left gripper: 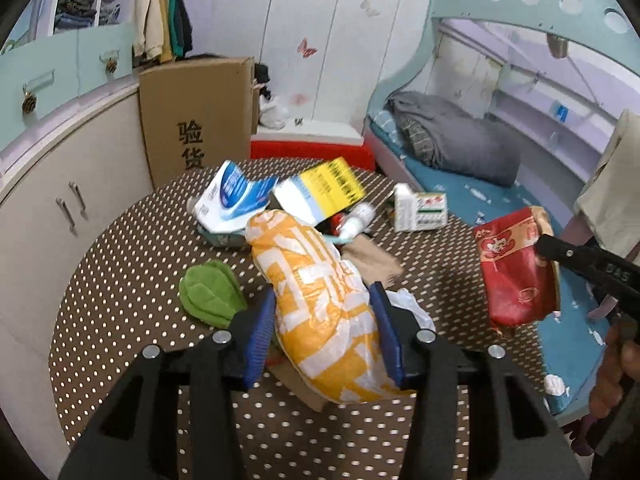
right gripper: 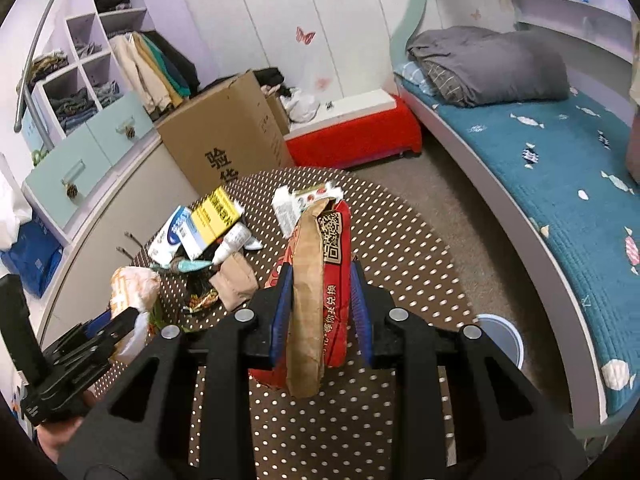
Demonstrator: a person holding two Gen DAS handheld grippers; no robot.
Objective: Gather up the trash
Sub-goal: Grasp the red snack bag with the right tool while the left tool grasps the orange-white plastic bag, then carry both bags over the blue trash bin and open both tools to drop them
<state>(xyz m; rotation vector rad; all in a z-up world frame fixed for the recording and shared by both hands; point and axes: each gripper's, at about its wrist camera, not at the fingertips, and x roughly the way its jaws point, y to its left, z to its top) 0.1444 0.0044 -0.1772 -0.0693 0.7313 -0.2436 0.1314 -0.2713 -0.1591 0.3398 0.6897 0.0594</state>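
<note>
My left gripper (left gripper: pixel 324 300) is shut on an orange-and-white plastic bag (left gripper: pixel 316 300), held just above the round dotted table (left gripper: pixel 120 280). The bag also shows in the right wrist view (right gripper: pixel 132 286). My right gripper (right gripper: pixel 320 280) is shut on a red-and-brown paper packet (right gripper: pixel 316 276), held above the table's right side; it also shows in the left wrist view (left gripper: pixel 516 268). More trash lies at the table's far side: a blue-white box (left gripper: pixel 236 196), a yellow-white box (left gripper: pixel 324 188), a white-green carton (left gripper: pixel 420 206) and small white bottles (left gripper: pixel 356 220).
A green cloth (left gripper: pixel 210 294) lies left of the bag, crumpled white plastic (left gripper: pixel 408 304) to its right, a brown paper piece (right gripper: pixel 236 280) mid-table. A cardboard box (left gripper: pixel 196 116) and cabinets stand left. A bed (right gripper: pixel 540 168) is right. A round white bin (right gripper: pixel 504 340) stands on the floor.
</note>
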